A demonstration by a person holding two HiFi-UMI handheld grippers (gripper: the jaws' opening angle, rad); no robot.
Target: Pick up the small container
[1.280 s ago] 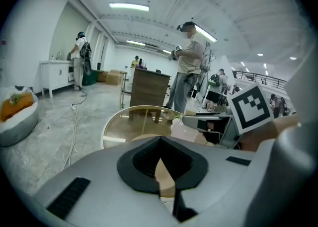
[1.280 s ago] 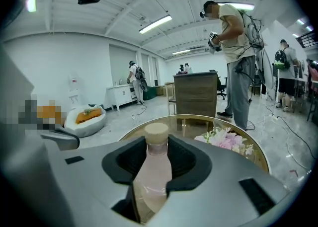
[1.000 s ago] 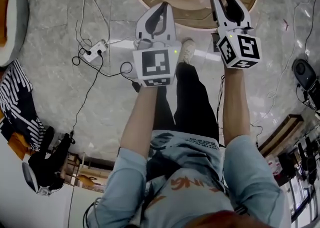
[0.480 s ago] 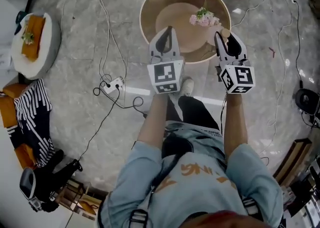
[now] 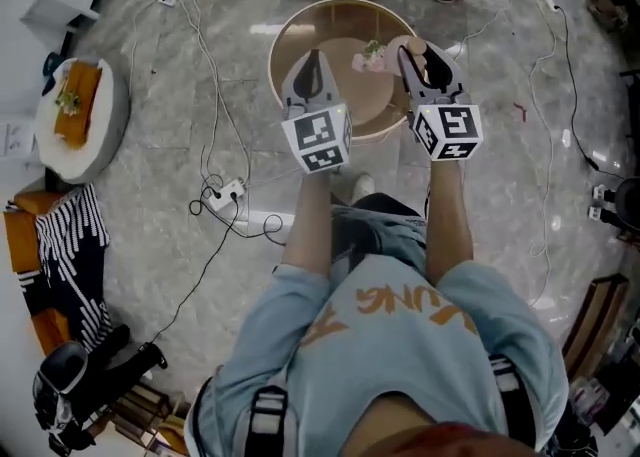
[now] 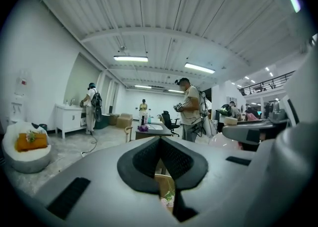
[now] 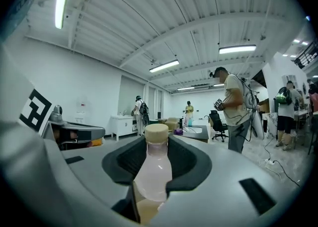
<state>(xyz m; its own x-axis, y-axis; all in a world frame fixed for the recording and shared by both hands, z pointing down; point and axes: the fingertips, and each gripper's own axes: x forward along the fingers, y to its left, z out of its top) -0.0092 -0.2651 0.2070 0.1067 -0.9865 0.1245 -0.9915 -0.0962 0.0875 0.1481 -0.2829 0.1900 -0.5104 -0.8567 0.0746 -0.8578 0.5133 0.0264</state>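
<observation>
Right claw [image 7: 153,152] is clamped on the small container [image 7: 152,171], held upright over the right of the round tabletop [image 5: 300,27]; left claw [image 6: 160,145] is closed and empty; grasp looks done, lift-off unconfirmed.

The table [image 5: 372,110] is showing smooth satin wood, the stone floor [image 5: 520,175] is gleaming glossy, and the bottle [image 7: 153,171] is showing smooth translucent plastic under a matt cap [image 7: 156,132], between the ribbed black pads [image 7: 123,160] of the right hand-held gripper [image 7: 153,157] in matt grey plastic.

small container [image 7: 151,166] sits between right tongs [image 5: 427,63], near round table [image 5: 340,25].
</observation>
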